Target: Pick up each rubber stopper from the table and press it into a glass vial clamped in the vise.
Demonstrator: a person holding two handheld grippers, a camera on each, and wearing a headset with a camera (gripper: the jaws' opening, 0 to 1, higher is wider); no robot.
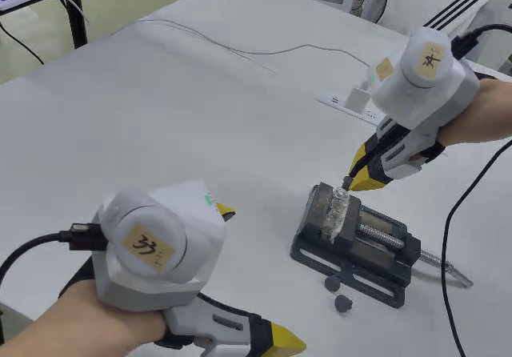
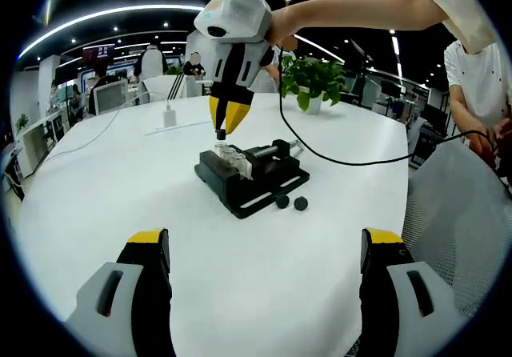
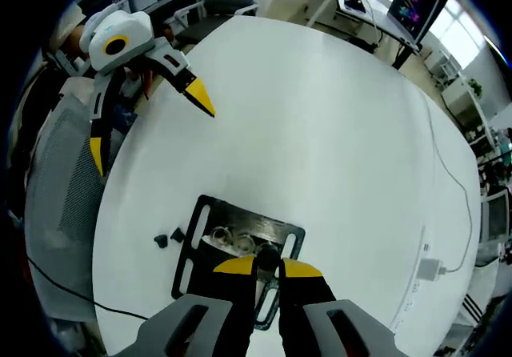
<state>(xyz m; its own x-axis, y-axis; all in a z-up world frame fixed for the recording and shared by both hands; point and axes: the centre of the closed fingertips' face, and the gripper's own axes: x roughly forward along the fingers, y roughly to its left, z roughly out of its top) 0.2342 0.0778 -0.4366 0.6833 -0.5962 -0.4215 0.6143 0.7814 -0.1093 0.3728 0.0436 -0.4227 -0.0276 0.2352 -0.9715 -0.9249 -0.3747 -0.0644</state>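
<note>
**Right tool** [image 1: 350, 185]: one. It was gripped by a hand at the upper right of the head view and pitched steeply down and to the left. Its yellow tips sat directly above the near end of the vise. The jaws were drawn almost together on a single dark rubber stopper [image 3: 268, 254], held just over the vial mouths. Contact between stopper and glass could not be told.

**Left tool** [image 1: 256, 277]: one. It was held in a hand at the lower left of the head view, low over the worktop [image 1: 200, 117], and pointed right toward the vise, well apart from it. The jaws were spread wide with nothing between them, as the left gripper view confirmed.

**Vise** [image 1: 352, 245]: one, black, standing at centre right of the head view with its screw handle running out to the right.

**Glass vials** [image 3: 232, 241]: a short row of clear vials, upright and clamped between the vise jaws. The exact number was not legible.

**Loose stoppers**: two, dark. The first [image 1: 332, 282] and the second [image 1: 343, 302] lay on the worktop just below the vise base and close together.

**Power strip** [image 1: 352, 105]: one, white, in the upper right, with a plug seated in it.

**Cable** [image 1: 240, 51]: one thin line crossing the upper worktop.
</note>
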